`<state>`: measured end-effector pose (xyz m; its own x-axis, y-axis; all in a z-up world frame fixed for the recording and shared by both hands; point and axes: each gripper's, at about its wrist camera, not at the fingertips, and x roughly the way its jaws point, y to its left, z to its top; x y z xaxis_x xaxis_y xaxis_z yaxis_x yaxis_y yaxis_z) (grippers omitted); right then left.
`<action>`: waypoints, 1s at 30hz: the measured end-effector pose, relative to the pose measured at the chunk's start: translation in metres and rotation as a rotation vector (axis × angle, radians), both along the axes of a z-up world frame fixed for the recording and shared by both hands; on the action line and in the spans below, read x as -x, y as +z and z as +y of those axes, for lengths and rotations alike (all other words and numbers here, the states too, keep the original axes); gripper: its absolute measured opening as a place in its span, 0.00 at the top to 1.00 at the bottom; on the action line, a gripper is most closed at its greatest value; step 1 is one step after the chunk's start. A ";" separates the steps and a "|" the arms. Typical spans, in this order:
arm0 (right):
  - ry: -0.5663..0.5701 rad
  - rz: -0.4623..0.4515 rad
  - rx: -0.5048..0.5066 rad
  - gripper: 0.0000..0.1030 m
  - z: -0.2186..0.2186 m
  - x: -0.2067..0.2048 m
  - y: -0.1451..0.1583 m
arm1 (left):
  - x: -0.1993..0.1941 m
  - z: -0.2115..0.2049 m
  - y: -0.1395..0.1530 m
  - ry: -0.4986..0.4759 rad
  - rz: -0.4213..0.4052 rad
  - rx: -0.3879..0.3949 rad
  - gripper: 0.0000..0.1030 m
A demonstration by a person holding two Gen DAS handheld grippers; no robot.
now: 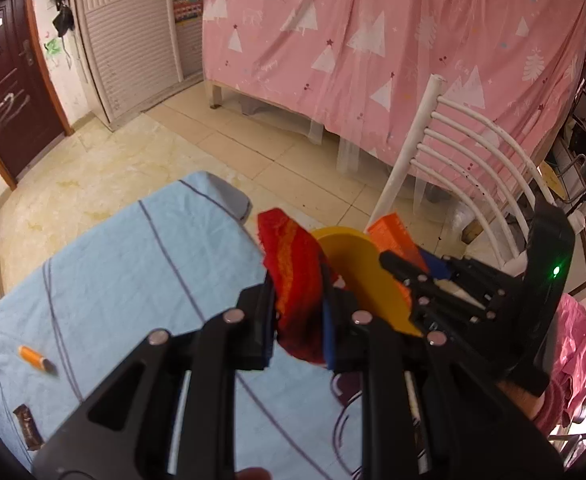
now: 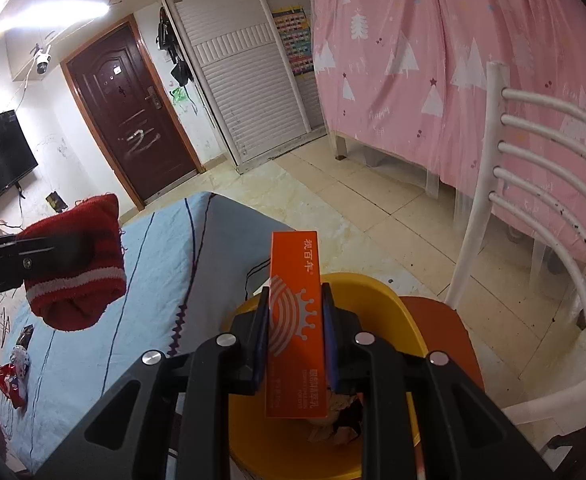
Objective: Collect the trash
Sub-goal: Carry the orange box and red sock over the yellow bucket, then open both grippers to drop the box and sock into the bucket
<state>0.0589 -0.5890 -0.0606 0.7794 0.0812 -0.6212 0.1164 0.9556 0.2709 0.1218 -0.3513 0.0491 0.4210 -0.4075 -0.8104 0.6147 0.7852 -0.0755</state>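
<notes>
2 loads: red sock (image 1: 297, 280), orange box (image 2: 296, 320), bin's trash (image 2: 335, 420) only right-view

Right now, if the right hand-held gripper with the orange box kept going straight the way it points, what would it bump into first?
Probably the yellow bin. The right hand-held gripper holds the orange box just above the bin's opening, so the box would likely meet the far rim first, though depth is hard to judge.
</notes>
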 end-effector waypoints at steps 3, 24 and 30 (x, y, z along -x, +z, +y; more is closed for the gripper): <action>0.000 0.010 -0.027 0.84 -0.005 -0.002 -0.007 | 0.000 -0.009 -0.003 -0.007 0.004 -0.008 0.83; -0.038 0.013 -0.061 0.44 -0.019 0.001 -0.010 | -0.004 -0.028 -0.008 -0.006 0.053 0.025 0.48; -0.029 0.006 -0.053 0.44 -0.012 0.002 -0.005 | 0.000 -0.014 0.005 0.002 0.040 0.049 0.42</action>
